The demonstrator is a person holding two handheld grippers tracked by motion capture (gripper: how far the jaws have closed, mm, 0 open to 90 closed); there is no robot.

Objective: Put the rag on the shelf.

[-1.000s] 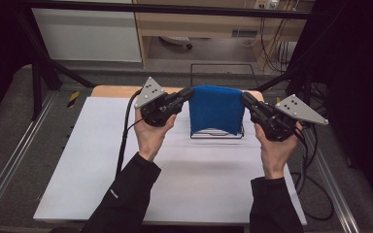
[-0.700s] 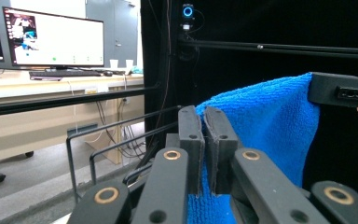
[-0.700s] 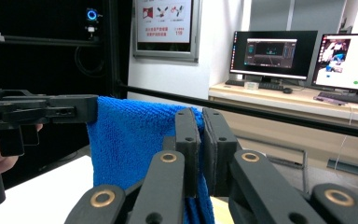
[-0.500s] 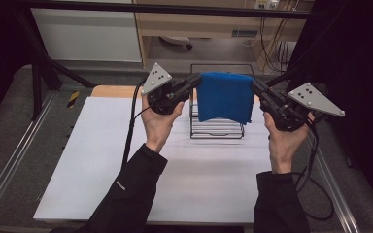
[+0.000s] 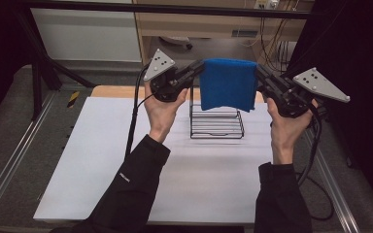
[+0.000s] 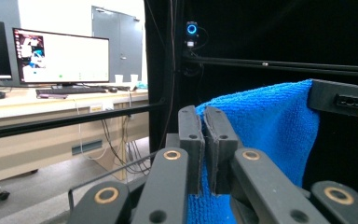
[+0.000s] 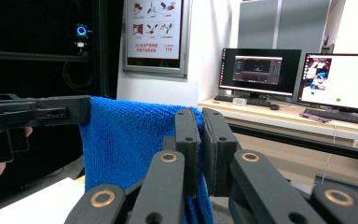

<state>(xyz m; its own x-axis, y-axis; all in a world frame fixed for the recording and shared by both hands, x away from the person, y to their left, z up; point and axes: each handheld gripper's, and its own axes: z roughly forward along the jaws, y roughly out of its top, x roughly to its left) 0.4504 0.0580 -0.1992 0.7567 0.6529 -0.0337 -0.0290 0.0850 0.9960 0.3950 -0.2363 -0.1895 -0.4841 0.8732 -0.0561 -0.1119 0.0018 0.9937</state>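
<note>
Two grippers, left gripper [image 5: 197,69] and right gripper [image 5: 261,74], pinch one blue towel [image 5: 228,85], apparently above one wire rack [image 5: 217,124].

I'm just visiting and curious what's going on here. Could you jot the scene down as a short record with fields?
held thing: blue towel, folded, hanging in the air
left gripper: shut on the towel's left top edge
right gripper: shut on the towel's right top edge
below the towel: black wire rack, standing on the table
surface: white table
towel and rack: apart, towel lifted above it
</note>
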